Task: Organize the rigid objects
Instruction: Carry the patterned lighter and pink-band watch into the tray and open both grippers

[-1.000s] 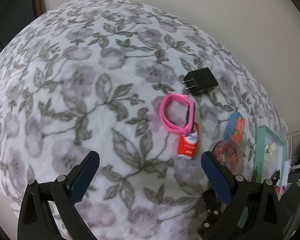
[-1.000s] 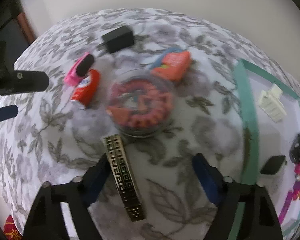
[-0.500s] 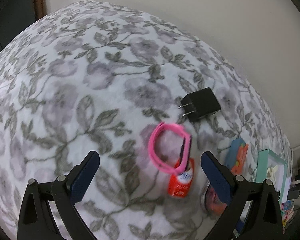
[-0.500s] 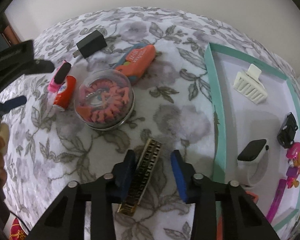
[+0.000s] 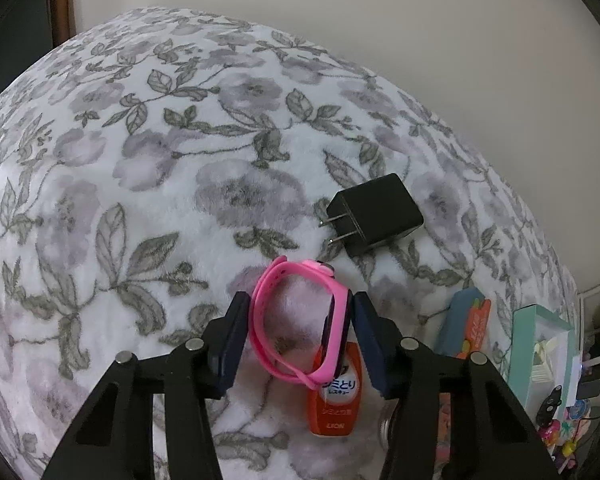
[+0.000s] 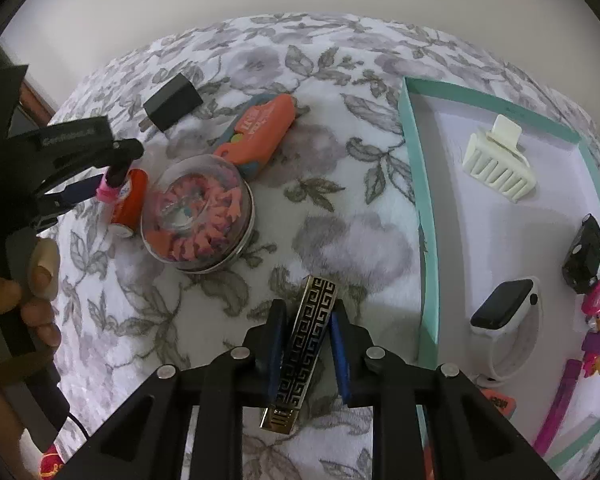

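My left gripper [image 5: 298, 328] is shut on a pink wristband [image 5: 296, 328] with a dark face, just above an orange tube [image 5: 334, 404] on the flowered blanket. In the right wrist view the left gripper [image 6: 100, 184] shows at the far left with the pink wristband [image 6: 108, 192] between its fingers. My right gripper [image 6: 306, 344] is shut on a black and gold patterned bar [image 6: 306, 344], held lengthwise between the blue pads, left of the teal tray [image 6: 414, 184].
A black charger [image 5: 374, 214], a round clear box of pink hair ties [image 6: 198, 218] and an orange-blue case [image 6: 260, 130] lie on the blanket. The tray holds a white hair claw [image 6: 498, 164], a white smartwatch [image 6: 504, 320], a black toy car [image 6: 586, 254] and pink toys [image 6: 598, 320].
Both grippers have shut: the left dropped over the pink wristband and shut on it, the right shut on the patterned bar and swung toward the tray.
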`<state>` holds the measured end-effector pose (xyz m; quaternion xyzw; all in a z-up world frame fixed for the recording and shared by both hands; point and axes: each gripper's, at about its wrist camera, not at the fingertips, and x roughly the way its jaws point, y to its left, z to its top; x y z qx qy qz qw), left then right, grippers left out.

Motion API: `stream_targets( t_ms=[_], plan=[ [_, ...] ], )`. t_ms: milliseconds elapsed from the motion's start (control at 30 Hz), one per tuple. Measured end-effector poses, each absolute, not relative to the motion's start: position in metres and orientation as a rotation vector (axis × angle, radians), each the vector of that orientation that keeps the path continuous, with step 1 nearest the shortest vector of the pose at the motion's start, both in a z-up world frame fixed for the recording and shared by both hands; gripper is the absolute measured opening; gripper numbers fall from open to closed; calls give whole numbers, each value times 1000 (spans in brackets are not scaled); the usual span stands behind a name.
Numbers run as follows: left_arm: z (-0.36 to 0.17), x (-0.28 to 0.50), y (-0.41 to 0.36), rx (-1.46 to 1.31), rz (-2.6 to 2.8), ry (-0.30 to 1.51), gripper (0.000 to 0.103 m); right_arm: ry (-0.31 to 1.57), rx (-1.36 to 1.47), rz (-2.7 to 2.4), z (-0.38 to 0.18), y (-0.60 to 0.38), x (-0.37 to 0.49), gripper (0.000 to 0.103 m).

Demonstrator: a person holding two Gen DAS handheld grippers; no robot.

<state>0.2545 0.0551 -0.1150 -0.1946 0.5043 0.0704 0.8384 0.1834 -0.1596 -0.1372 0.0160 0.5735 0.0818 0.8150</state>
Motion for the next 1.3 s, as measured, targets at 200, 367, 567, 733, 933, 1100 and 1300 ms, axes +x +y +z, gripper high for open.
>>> stream_targets(
  t_ms=[200, 367, 567, 733, 933, 1100, 1300],
  plan=[
    [-113, 252, 64, -509, 130, 1081, 53, 1223, 100, 180, -136, -173, 191, 19],
    [-94, 249, 68, -564, 102, 1044, 53, 1198, 139, 193, -122, -184, 193, 16],
    [-59, 246, 65, -579, 61, 964, 53, 1151, 148, 193, -100, -191, 188, 16],
    [-20, 242, 55, -564, 12, 879, 53, 1084, 156, 185, -72, -197, 184, 16],
    [23, 232, 35, -530, -62, 792, 53, 990, 163, 148, -39, -207, 176, 16],
    [42, 228, 10, -489, -126, 774, 53, 918, 177, 91, -9, -232, 169, 16],
    [47, 223, -40, -392, -215, 794, 53, 881, 192, -11, 13, -270, 162, 16]
  ],
)
